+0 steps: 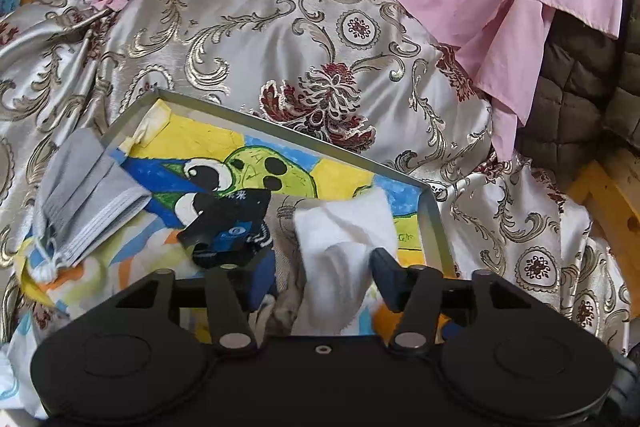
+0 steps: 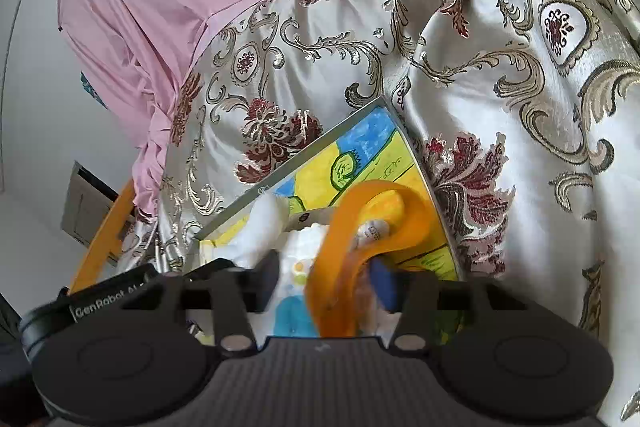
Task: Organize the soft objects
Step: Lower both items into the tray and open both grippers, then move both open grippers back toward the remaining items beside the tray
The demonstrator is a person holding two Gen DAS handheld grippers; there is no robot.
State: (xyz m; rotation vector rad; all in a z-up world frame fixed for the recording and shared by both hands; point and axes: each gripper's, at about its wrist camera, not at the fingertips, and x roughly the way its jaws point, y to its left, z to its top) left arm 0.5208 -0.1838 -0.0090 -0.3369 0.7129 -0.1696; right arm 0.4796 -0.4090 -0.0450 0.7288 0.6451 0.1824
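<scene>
My left gripper [image 1: 320,283] stands open around a white cloth [image 1: 344,227] in the tray [image 1: 434,223]. My right gripper [image 2: 328,279] is open too, an orange strap [image 2: 340,267] between its fingers.

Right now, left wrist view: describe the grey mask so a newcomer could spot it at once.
Find the metal tray with the cartoon drawing, lying on the floral satin cover. The mask hangs over the tray's left rim, left of the black tag and white cloth. It is the only grey, pleated piece, with white ear loops.
</scene>
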